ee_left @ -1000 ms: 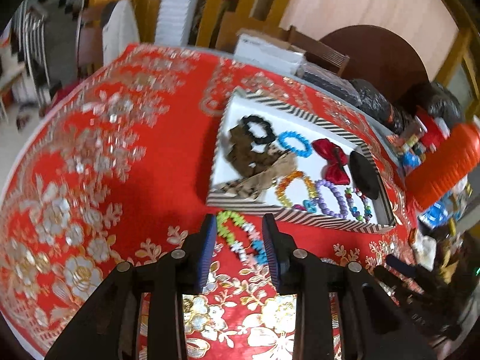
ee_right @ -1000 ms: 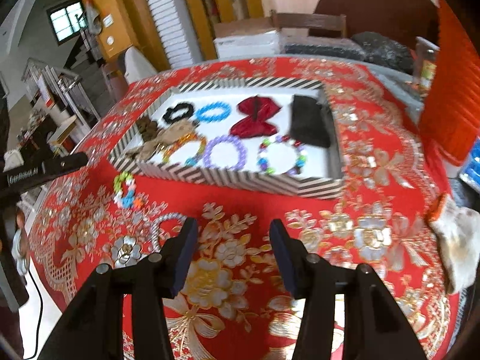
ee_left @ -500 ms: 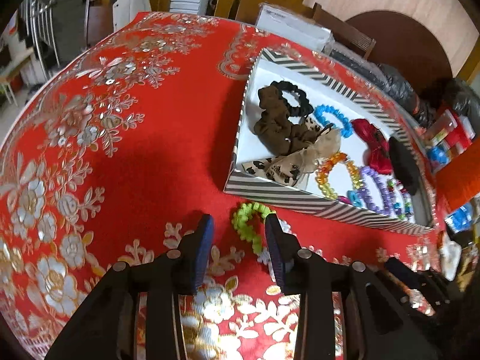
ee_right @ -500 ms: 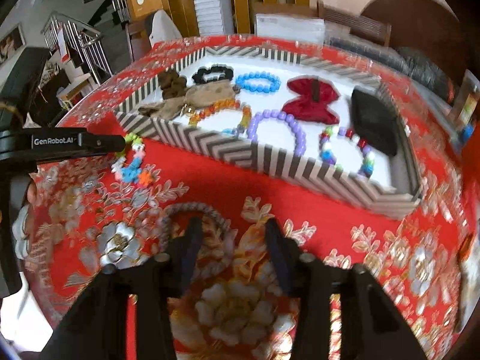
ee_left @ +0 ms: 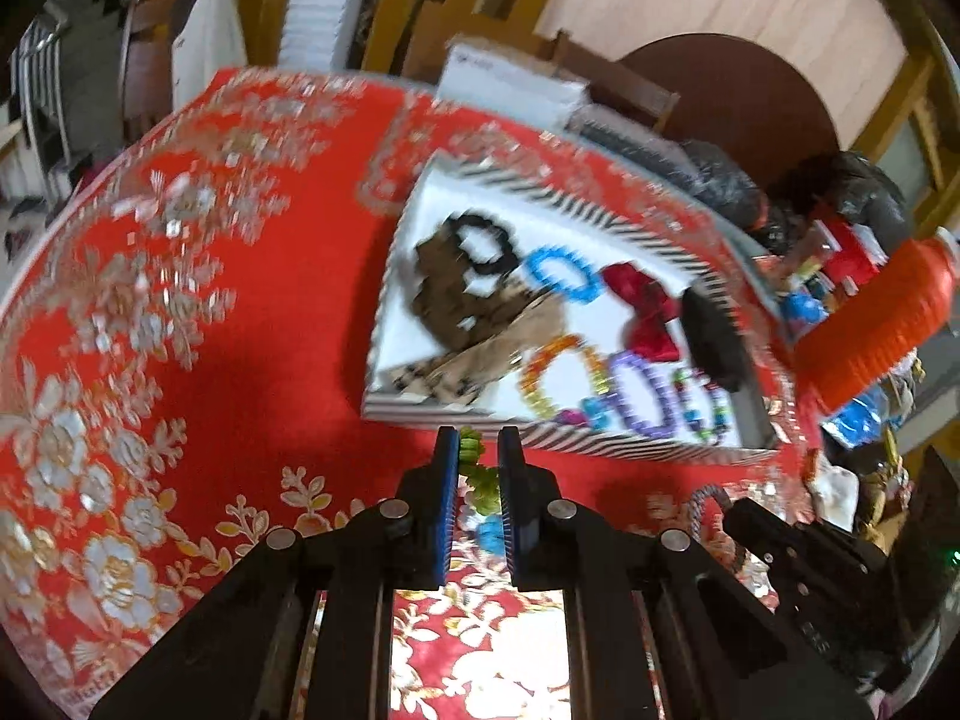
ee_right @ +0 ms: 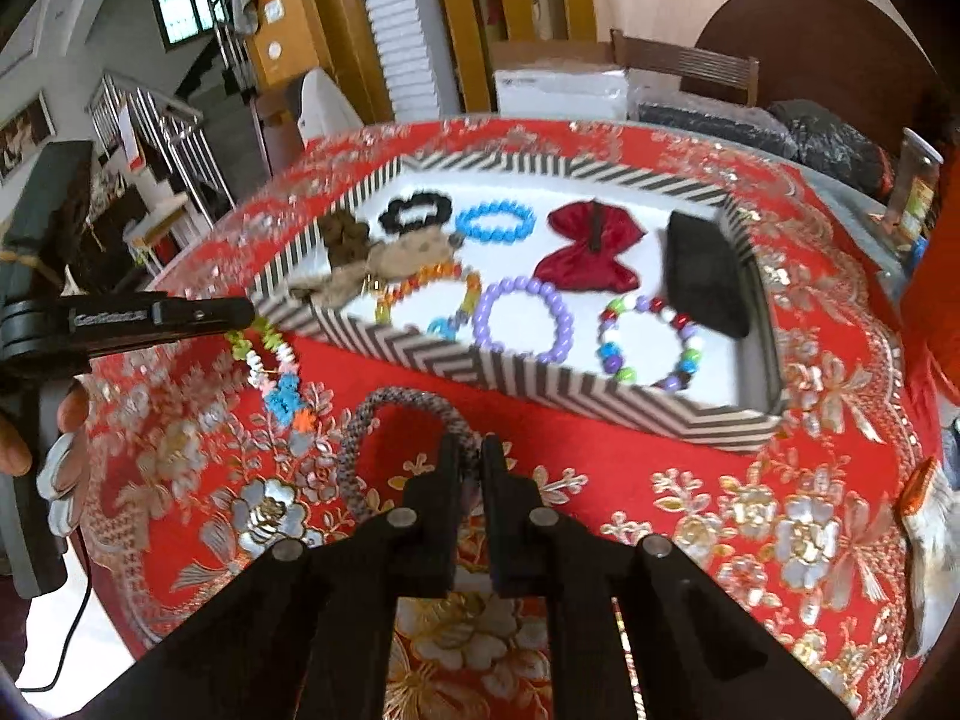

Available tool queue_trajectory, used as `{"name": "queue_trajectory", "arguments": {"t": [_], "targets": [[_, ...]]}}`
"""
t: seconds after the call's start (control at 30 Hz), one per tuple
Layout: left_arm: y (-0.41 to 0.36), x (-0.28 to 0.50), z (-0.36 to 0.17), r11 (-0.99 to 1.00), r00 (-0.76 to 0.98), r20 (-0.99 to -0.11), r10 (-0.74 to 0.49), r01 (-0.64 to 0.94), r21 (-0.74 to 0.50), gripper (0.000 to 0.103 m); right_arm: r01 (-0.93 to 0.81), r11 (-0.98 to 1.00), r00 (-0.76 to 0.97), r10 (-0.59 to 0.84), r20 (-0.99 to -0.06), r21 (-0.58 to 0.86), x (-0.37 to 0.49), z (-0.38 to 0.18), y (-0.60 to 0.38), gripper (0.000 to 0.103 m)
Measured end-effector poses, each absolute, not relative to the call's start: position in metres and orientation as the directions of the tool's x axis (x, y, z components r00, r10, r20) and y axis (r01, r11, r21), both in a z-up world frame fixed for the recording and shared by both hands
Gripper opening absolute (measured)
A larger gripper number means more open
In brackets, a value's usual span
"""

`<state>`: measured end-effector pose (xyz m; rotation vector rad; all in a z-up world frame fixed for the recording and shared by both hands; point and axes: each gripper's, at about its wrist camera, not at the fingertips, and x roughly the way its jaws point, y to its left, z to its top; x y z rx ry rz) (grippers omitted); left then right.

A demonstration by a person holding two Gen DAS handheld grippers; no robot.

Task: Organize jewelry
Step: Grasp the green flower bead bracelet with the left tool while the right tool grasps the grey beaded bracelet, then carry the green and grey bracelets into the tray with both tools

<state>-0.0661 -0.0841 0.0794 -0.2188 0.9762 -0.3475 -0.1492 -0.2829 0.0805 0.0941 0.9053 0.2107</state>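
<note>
A striped tray (ee_right: 528, 369) (ee_left: 600, 450) on the red tablecloth holds several bracelets, scrunchies and a red bow (ee_right: 591, 246). My left gripper (ee_left: 479, 453) is shut on a multicoloured bead bracelet (ee_left: 480, 480) just in front of the tray; in the right wrist view the bracelet (ee_right: 273, 360) hangs from the left gripper's tip (ee_right: 237, 313). My right gripper (ee_right: 471, 450) is shut on a grey braided rope bracelet (ee_right: 384, 420) lying on the cloth before the tray.
An orange ribbed container (ee_left: 876, 330) and clutter stand right of the tray. A white box (ee_right: 558, 93) and black bags (ee_right: 828, 138) sit at the table's far edge. A chair (ee_right: 684, 69) stands behind.
Both grippers have closed: the left on the bead bracelet, lifting it toward the tray, the right on the grey rope bracelet.
</note>
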Motion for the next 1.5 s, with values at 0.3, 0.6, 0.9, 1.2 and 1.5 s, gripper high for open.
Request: {"name": "queue_trajectory", "arguments": {"t": [0.3,0.6,0.9,1.2,1.5], "targets": [[-0.101,-0.07,0.138,0.919,0.58,-0.713,-0.393,0.265,-0.291,0.02,-0.088,0.982,0.656,0.186,-0.731,0.17,-0.158,0.113,-0.311,0.007],[-0.13,-0.068,0.161,0.917,0.607,-0.692,-0.39,0.325,-0.231,0.02,-0.068,0.984,0.684,0.165,-0.711,0.163,-0.159,0.13,-0.324,0.007],[-0.158,-0.061,0.162,0.913,0.61,-0.697,-0.377,0.369,-0.172,0.02,-0.052,0.987,0.68,0.146,-0.718,0.152,-0.152,0.128,-0.33,0.007],[-0.175,-0.044,0.159,0.914,0.617,-0.702,-0.356,0.387,-0.123,0.02,-0.031,0.99,0.669,0.122,-0.733,0.137,-0.135,0.124,-0.34,0.007],[-0.183,-0.02,0.151,0.917,0.605,-0.718,-0.342,0.382,-0.115,0.02,-0.004,0.992,0.659,0.1,-0.745,0.13,-0.113,0.121,-0.356,0.007]]}}
